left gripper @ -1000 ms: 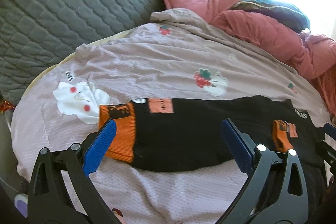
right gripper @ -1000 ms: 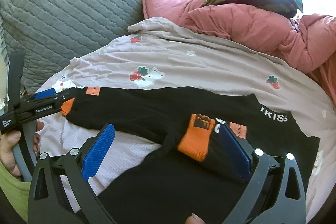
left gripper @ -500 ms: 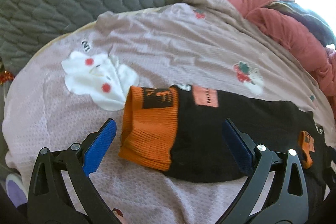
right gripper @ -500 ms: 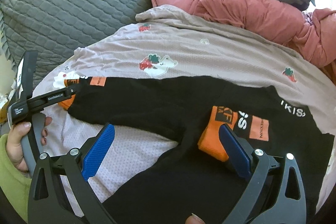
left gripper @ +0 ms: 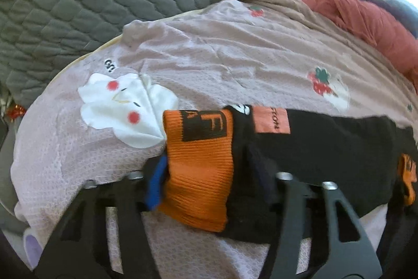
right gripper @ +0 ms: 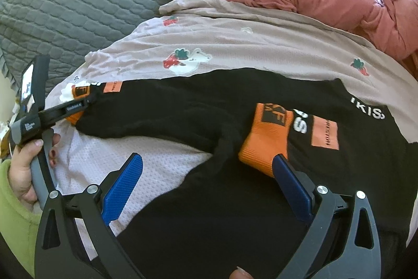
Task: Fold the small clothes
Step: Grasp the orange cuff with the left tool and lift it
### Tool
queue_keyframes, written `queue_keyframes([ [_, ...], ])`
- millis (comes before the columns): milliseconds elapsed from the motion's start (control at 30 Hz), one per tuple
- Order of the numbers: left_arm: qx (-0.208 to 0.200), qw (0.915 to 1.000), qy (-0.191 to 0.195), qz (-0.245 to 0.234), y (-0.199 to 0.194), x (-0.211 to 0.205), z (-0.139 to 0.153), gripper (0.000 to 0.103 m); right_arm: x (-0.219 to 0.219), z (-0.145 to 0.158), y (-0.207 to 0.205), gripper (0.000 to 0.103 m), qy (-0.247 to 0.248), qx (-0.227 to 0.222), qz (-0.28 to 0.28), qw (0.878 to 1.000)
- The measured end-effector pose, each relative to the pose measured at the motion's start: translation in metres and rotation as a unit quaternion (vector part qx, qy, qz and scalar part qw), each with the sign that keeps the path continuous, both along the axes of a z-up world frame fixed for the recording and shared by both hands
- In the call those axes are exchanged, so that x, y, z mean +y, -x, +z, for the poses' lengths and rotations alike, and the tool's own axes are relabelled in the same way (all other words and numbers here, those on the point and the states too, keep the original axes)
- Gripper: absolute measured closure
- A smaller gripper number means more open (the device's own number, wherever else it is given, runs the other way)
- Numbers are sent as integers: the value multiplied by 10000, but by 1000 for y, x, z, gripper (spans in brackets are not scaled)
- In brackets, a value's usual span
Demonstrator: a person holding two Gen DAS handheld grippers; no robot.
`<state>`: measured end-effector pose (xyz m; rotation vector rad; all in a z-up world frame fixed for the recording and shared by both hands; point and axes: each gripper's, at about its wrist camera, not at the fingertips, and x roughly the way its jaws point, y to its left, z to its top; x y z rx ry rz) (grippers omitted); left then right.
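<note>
- Handling: the black garment [right gripper: 235,213] is soft, light knit fabric — it drapes and bunches, so it will probably sag and drag when lifted by one end. The ribbed orange cuffs look thicker and firmer; they are likely the best places to take hold.
- Appearance: black body and sleeves, orange cuffs with black lettering, orange rectangular patches, white lettering on the chest.
- Location: the garment lies across the lower half of both frames on a mauve bedsheet [right gripper: 261,43] printed with strawberries; one sleeve runs toward the left edge of the right wrist view.
- Left gripper [left gripper: 209,182]: the fingers are closing around the left sleeve cuff [left gripper: 201,169], which sits bunched between them at lower centre of its frame — the blue pad presses its left edge.
- Right gripper [right gripper: 206,187]: the fingers stand wide apart; the right one sits just beside the other orange cuff [right gripper: 266,137], nothing clamped.
</note>
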<state>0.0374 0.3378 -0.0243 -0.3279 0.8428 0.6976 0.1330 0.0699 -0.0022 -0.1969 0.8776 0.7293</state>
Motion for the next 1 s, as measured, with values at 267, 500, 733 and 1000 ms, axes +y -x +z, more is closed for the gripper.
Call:
queue_keyframes([
  [267, -388, 9968, -406, -567, 2, -35, 22, 93, -39, 8, -5, 4, -124, -43, -309, 9994],
  [500, -873, 9914, -47, -977, 3, -67, 49, 93, -85, 16, -8, 4, -267, -92, -679, 9973],
  [733, -1278, 9790, 316, -1557, -1, -114, 79, 93, -130, 20, -12, 4, -436, -92, -1039, 9936],
  [1000, -1268, 9659, 567, -2183, -15, -170, 87, 94, -171, 24, -11, 4, -657, -110, -1267, 9897],
])
